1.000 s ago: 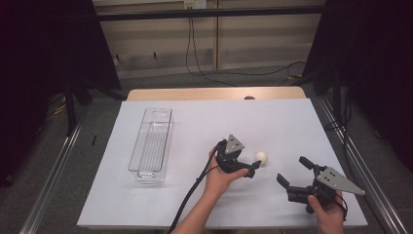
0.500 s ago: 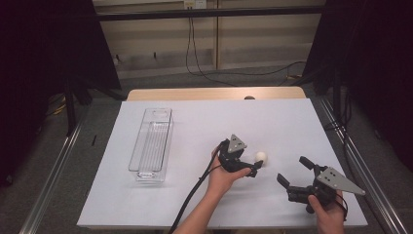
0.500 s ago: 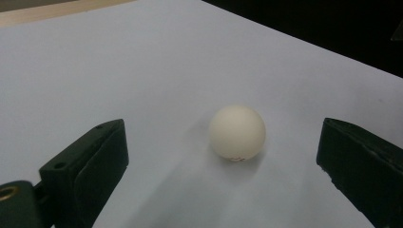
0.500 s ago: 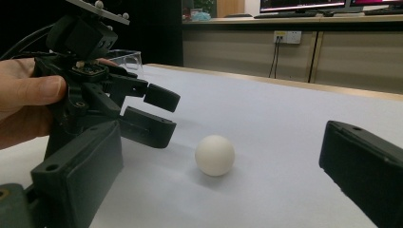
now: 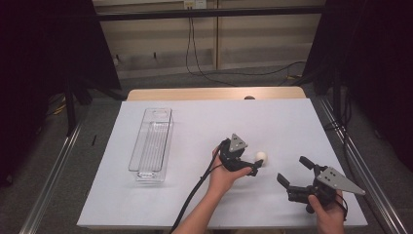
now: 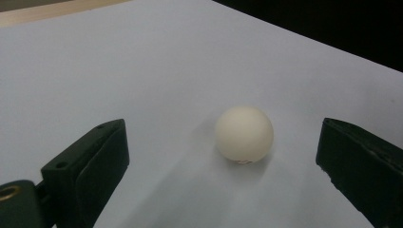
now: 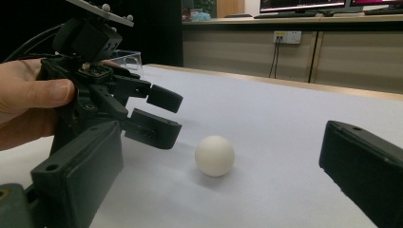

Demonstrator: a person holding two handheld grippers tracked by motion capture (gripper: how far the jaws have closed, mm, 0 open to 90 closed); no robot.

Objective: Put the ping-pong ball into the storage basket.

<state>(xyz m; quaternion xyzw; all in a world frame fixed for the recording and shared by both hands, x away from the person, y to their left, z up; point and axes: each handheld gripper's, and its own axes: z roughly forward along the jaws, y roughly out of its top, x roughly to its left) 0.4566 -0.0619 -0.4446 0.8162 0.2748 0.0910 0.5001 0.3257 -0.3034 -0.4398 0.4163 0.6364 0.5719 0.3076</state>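
A small white ball [image 5: 261, 156] lies on the white table sheet [image 5: 195, 122]. My left gripper [image 5: 256, 165] is open and low over the sheet, its jaw tips just short of the ball. In the left gripper view the ball [image 6: 244, 134] sits ahead of the left gripper [image 6: 221, 140], in line with the gap and untouched. My right gripper [image 5: 292, 169] is open near the front right, pointing at the ball from a short way off. In the right gripper view the ball [image 7: 215, 156] rests beyond the right gripper [image 7: 223, 142], with the left gripper [image 7: 173, 115] beside it.
A long clear plastic container [image 5: 151, 144] stands empty on the left part of the sheet, its corner also seen as a clear container [image 7: 126, 57] behind the left hand. The table's wooden far edge [image 5: 214, 93] and metal side rails [image 5: 350, 156] border the sheet.
The left gripper has crept slightly right toward the ball. The right gripper and the ball have not moved.
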